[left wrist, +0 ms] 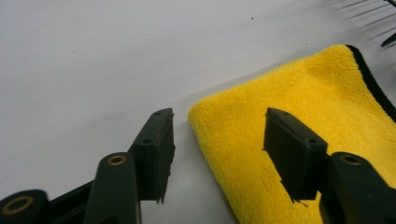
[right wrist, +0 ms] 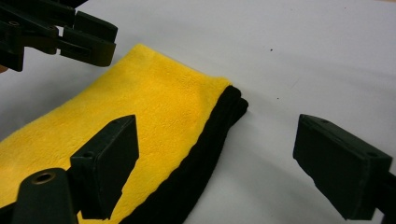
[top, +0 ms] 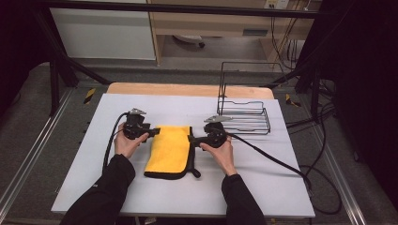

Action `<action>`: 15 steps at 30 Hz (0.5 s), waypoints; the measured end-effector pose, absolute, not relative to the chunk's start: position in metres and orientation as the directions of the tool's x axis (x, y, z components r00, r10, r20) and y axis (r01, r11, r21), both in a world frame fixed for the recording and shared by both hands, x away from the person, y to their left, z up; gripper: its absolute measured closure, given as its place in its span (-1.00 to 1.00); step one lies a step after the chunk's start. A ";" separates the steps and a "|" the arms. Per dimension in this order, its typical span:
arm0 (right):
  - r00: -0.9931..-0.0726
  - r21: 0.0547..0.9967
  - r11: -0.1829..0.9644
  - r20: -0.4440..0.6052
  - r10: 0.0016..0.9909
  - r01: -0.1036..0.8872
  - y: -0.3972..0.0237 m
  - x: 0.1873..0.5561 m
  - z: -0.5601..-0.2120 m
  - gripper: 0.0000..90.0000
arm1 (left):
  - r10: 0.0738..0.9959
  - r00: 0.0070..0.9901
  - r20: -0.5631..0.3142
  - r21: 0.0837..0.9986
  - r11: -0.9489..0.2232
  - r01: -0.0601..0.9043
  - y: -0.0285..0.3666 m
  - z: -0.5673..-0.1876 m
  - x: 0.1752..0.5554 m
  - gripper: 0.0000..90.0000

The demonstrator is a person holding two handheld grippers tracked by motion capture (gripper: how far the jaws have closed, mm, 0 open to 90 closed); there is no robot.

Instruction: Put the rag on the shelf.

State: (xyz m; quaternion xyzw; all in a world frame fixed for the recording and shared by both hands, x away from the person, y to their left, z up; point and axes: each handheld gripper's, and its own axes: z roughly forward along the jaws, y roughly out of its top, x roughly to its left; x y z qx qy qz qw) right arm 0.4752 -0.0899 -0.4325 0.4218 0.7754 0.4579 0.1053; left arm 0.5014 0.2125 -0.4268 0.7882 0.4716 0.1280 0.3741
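Now one yellow cloth (top: 170, 150) lies between two open tools.

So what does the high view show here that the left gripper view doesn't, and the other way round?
High view alone: the black wire rack at the far right of the white table, the right tool at the towel's right edge, and the person's forearms. Left gripper view alone: close up, the left tool stands open, its jaws straddling the towel's folded yellow corner without pressing on it. Both share the folded yellow towel with its black trim, lying flat on the table.
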 end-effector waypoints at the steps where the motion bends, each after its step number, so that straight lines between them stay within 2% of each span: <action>1: -0.618 0.799 0.219 0.227 0.753 0.561 -0.089 0.477 -0.434 -0.65 | 0.839 0.522 -0.152 0.706 -0.277 0.652 0.212 -0.428 0.503 0.06; 4: -0.603 0.784 0.212 0.243 0.760 0.583 -0.087 0.483 -0.439 -0.58 | 0.844 0.512 -0.161 0.700 -0.268 0.662 0.212 -0.434 0.506 0.28; 9: -0.609 0.786 0.230 0.221 0.762 0.574 -0.082 0.487 -0.443 -0.48 | 0.841 0.512 -0.174 0.687 -0.269 0.675 0.212 -0.441 0.510 0.42; 12: -0.602 0.783 0.235 0.213 0.769 0.576 -0.074 0.493 -0.445 -0.36 | 0.835 0.517 -0.187 0.685 -0.267 0.678 0.211 -0.444 0.510 0.57; 15: -0.593 0.773 0.250 0.195 0.781 0.583 -0.070 0.501 -0.448 -0.27 | 0.833 0.521 -0.184 0.683 -0.272 0.677 0.209 -0.445 0.509 0.63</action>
